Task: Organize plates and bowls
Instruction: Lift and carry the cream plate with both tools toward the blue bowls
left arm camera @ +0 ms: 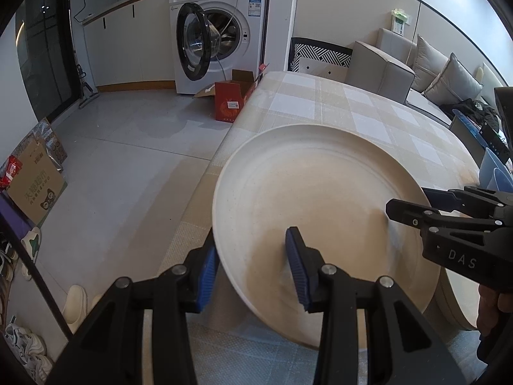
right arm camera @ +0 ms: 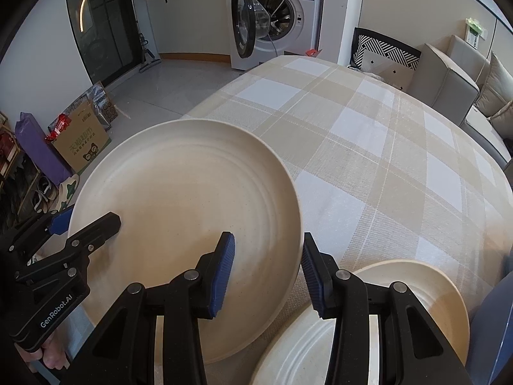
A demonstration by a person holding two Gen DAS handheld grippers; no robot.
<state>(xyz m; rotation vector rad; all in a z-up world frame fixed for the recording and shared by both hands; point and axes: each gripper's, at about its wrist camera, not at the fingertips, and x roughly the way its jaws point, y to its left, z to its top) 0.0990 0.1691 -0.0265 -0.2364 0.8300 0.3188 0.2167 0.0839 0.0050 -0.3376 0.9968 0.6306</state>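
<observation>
The left gripper (left arm camera: pixel 253 266) stood with its jaws apart and straddled the near-left rim of the large cream plate (left arm camera: pixel 320 211): 1 blue pad sat outside and below the edge, the other above the plate's inner face. Whether the pads pressed the rim could not be told, since a gap seemed to show on each side. The right gripper (right arm camera: pixel 267 271) straddled the opposite, right-hand rim in the same way, also spread, with 1 pad over the plate's face and 1 outside the edge. So the plate lay between the 2 grippers, held or about to be held at 2 sides, tilted with its left edge hanging out past the edge of the table (right arm camera: pixel 368 134) over the floor (left arm camera: pixel 128 166).

Just beside the right gripper, lower right, a second cream plate (right arm camera: pixel 426 288) rested on the checked tablecloth. It lay nearer the right gripper than the left, so stacking the large plate would likely mean carrying it rightward.

Farther off, the cloth ran clear towards a sofa (left arm camera: pixel 384 70).
</observation>
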